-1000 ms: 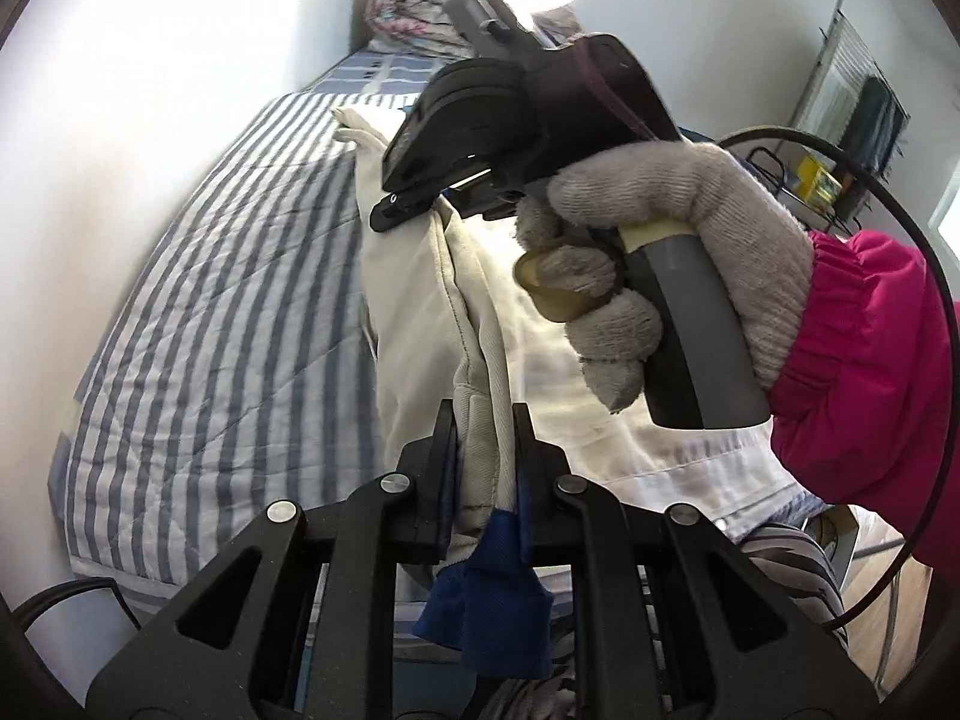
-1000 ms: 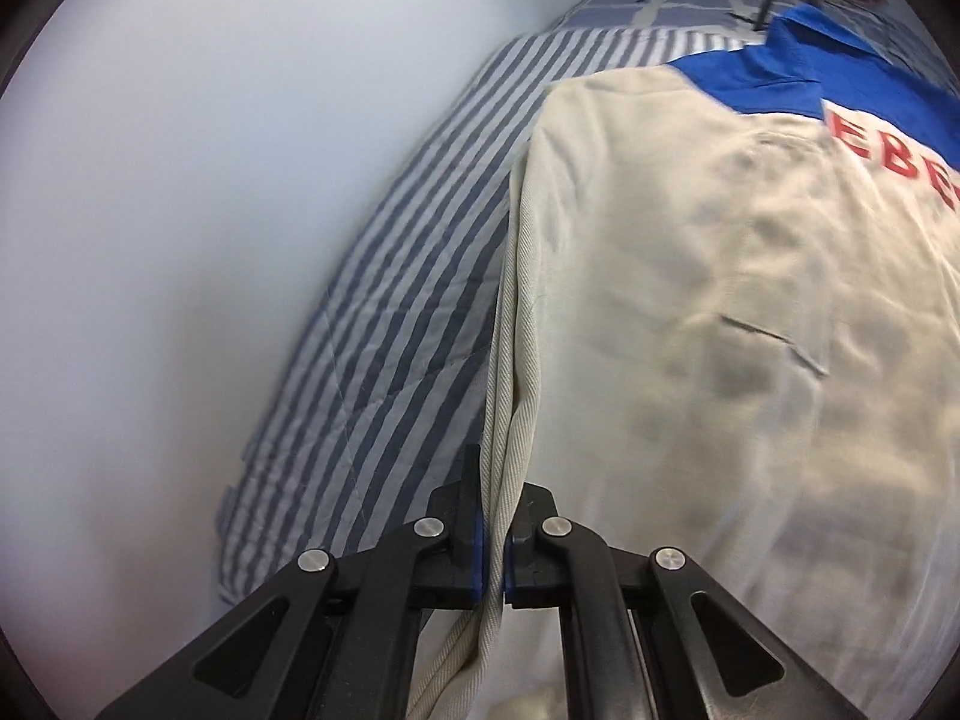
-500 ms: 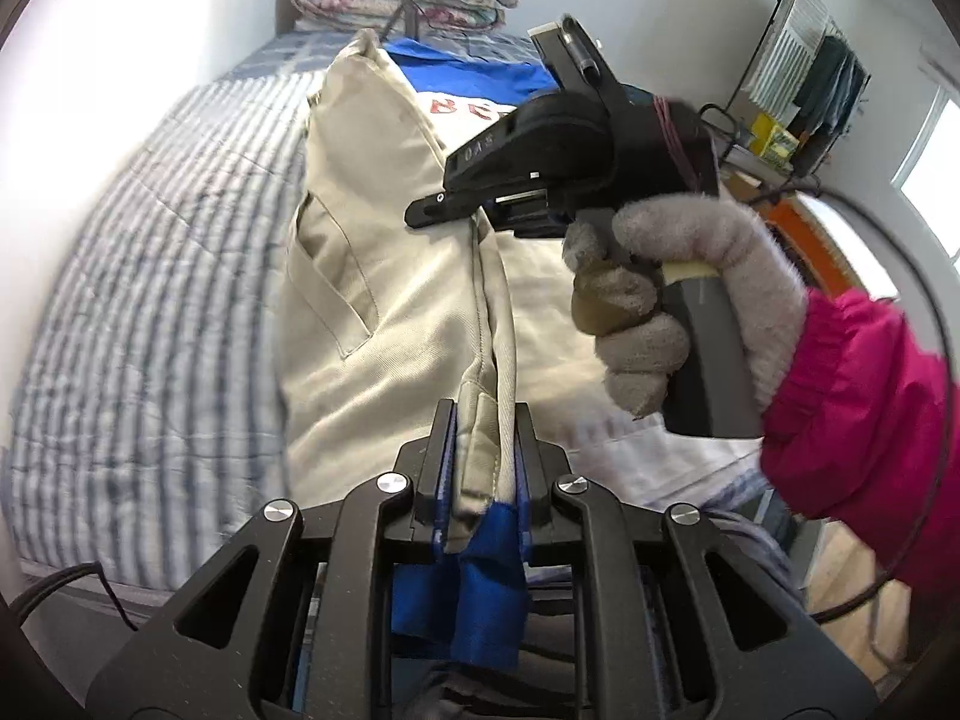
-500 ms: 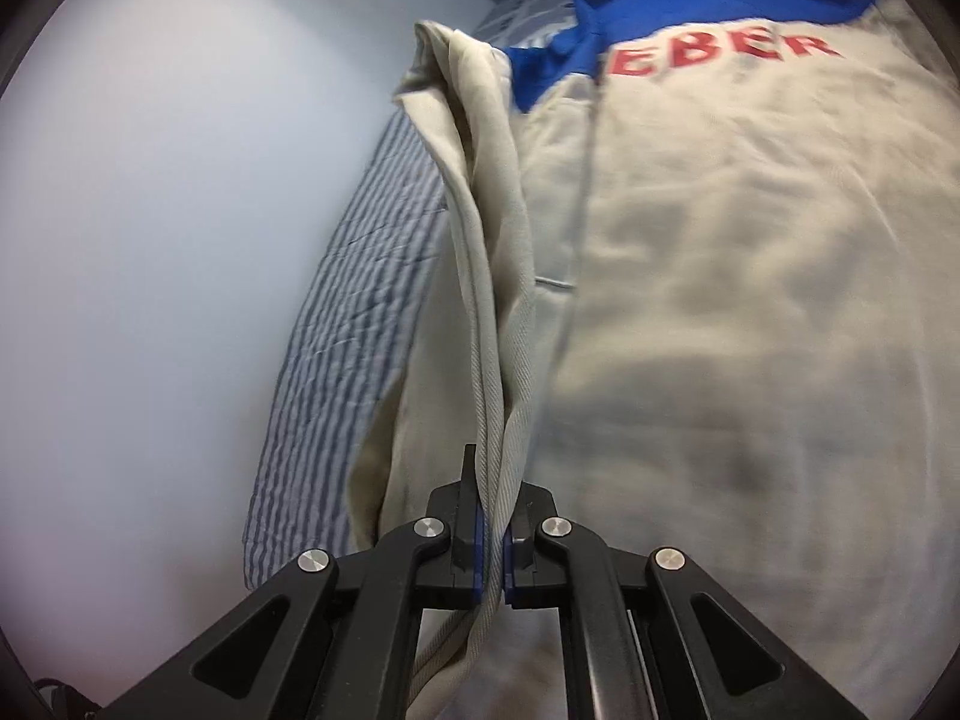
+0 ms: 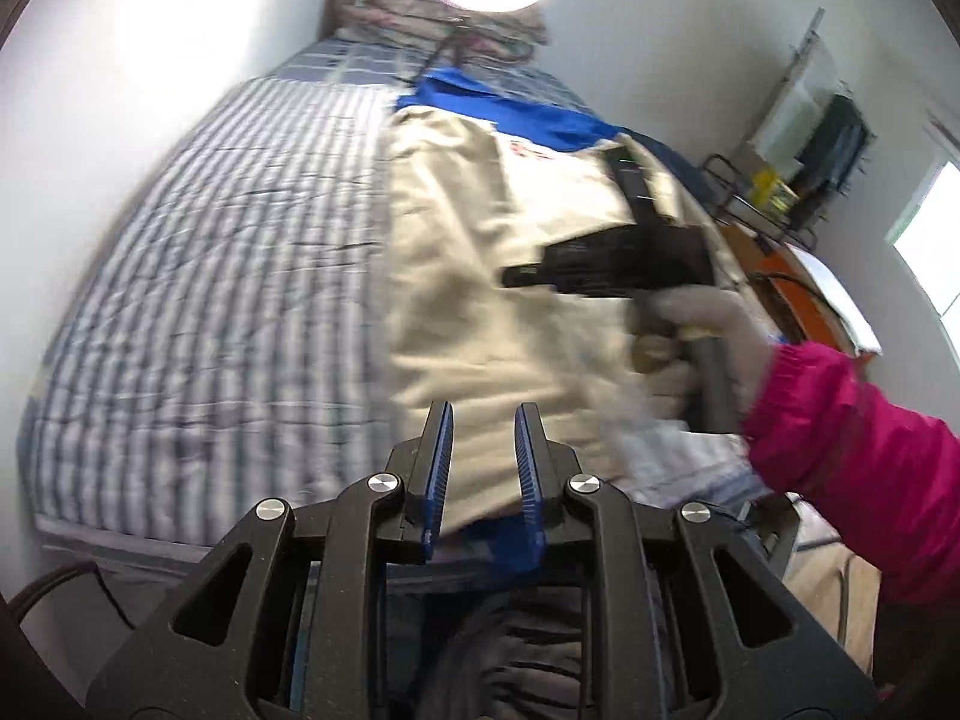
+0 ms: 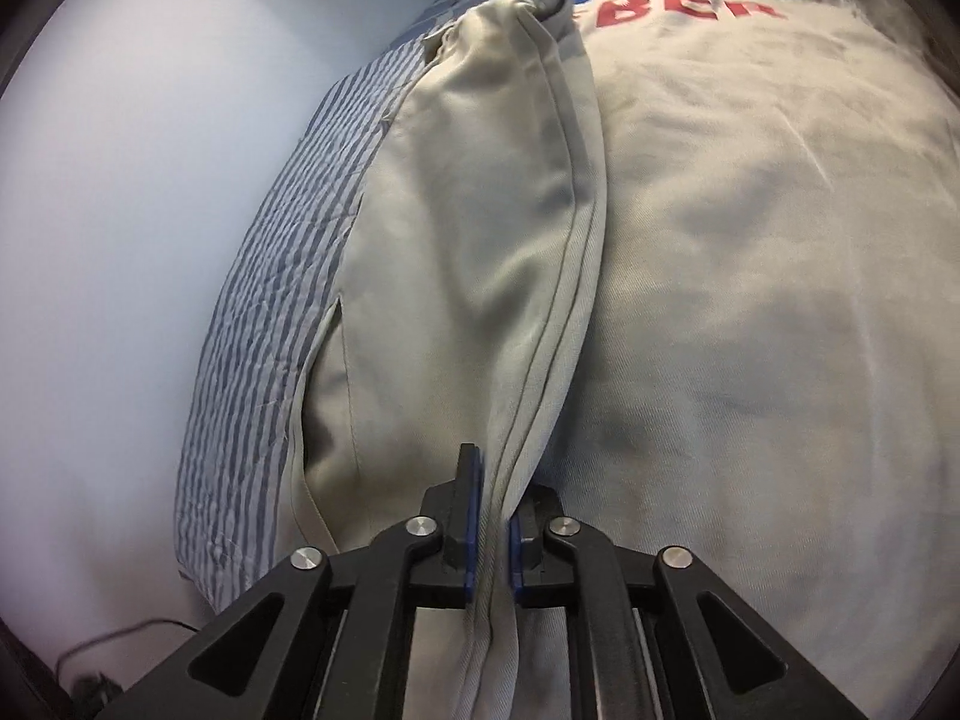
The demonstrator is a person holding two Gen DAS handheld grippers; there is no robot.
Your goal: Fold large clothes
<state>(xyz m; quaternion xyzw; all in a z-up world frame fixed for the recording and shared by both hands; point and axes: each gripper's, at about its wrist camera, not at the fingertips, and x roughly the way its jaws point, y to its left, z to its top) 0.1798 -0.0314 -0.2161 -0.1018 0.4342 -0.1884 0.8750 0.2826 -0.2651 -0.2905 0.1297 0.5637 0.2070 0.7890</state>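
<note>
Risk: I judge the folded side panel may slide back off the beige work jacket point(image 6: 720, 276) as both grips let go, because the doubled seam point(image 6: 558, 276) stands up as a ridge instead of lying flat.
Cause: fabric snagging on a pad as a gripper withdraws would drag the fold open.
Left gripper point(image 5: 483, 450): lower centre of its frame, jaws have just been opening, now narrowly parted with nothing pinched; the jacket lies just beyond and below its tips.
Right gripper point(image 6: 487, 534): lower centre of its frame, jaws have just been opening, a small gap, the seam passing loosely between the pads.
Jacket: spread along the striped bed point(image 5: 198, 276), blue collar point(image 5: 510, 111) towards the upper frame, red lettering point(image 6: 678, 9) near the top.
Gloved hand point(image 5: 702, 330): right of frame, over the jacket.
</note>
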